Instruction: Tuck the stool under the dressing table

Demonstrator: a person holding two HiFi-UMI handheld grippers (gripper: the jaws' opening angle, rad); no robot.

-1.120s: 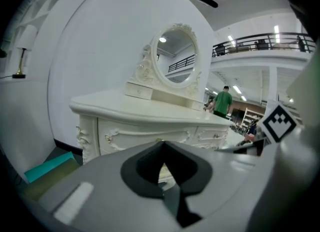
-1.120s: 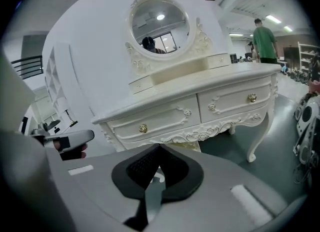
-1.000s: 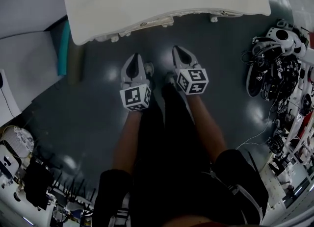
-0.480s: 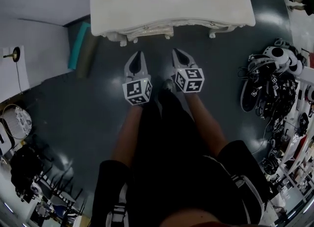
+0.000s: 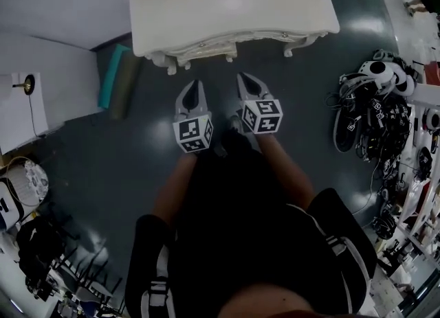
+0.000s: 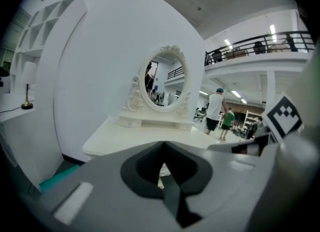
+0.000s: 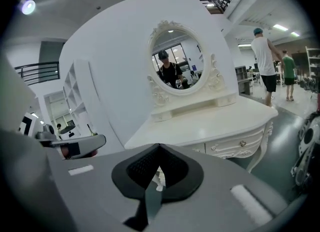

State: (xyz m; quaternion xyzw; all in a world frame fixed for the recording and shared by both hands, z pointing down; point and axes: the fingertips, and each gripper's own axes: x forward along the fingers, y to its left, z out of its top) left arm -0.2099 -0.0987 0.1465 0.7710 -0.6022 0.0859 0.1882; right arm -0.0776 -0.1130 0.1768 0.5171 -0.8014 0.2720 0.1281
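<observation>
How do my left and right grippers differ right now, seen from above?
The right gripper sits nearer the dressing table than the left gripper. The right gripper angles inward toward the left gripper, which points almost straight ahead. Both have fingers shut on nothing.

Dim head view, glare spots on floor [image 5: 155, 104]; gripper views bright, fisheye-warped edges
</observation>
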